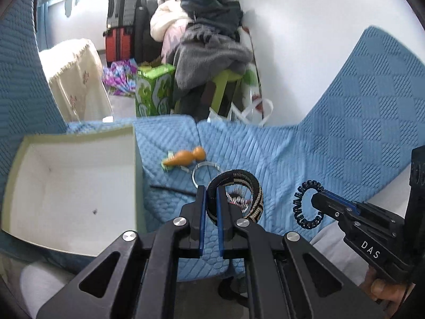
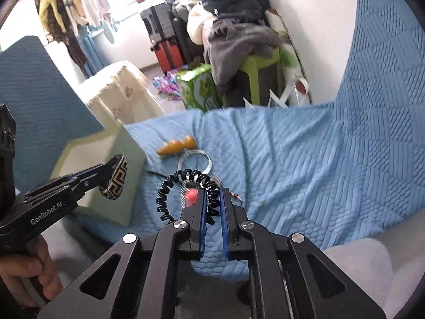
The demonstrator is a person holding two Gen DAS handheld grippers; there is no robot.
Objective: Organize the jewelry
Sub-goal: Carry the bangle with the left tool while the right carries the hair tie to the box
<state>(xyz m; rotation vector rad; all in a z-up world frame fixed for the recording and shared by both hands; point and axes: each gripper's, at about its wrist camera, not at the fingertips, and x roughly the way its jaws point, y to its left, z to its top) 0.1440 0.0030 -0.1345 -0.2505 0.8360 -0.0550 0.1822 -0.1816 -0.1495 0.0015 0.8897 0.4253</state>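
Observation:
My left gripper (image 1: 211,192) is shut on a black and beige patterned bangle (image 1: 255,196), held above the blue bed cover; it also shows in the right wrist view (image 2: 117,178). My right gripper (image 2: 212,196) is shut on a black spiral hair tie (image 2: 170,186), also seen in the left wrist view (image 1: 305,202). An open pale green box (image 1: 71,186) with a white inside lies to the left. An orange gourd charm (image 1: 186,156), a silver bangle (image 1: 205,168) and a small beaded piece with a red stone (image 2: 191,194) lie on the cover.
A thin black stick (image 1: 172,189) lies by the box. The blue quilted cover (image 1: 318,146) rises at the right. Beyond the bed edge stand a green carton (image 1: 154,90), a green stool with clothes (image 1: 220,79) and suitcases (image 1: 122,24).

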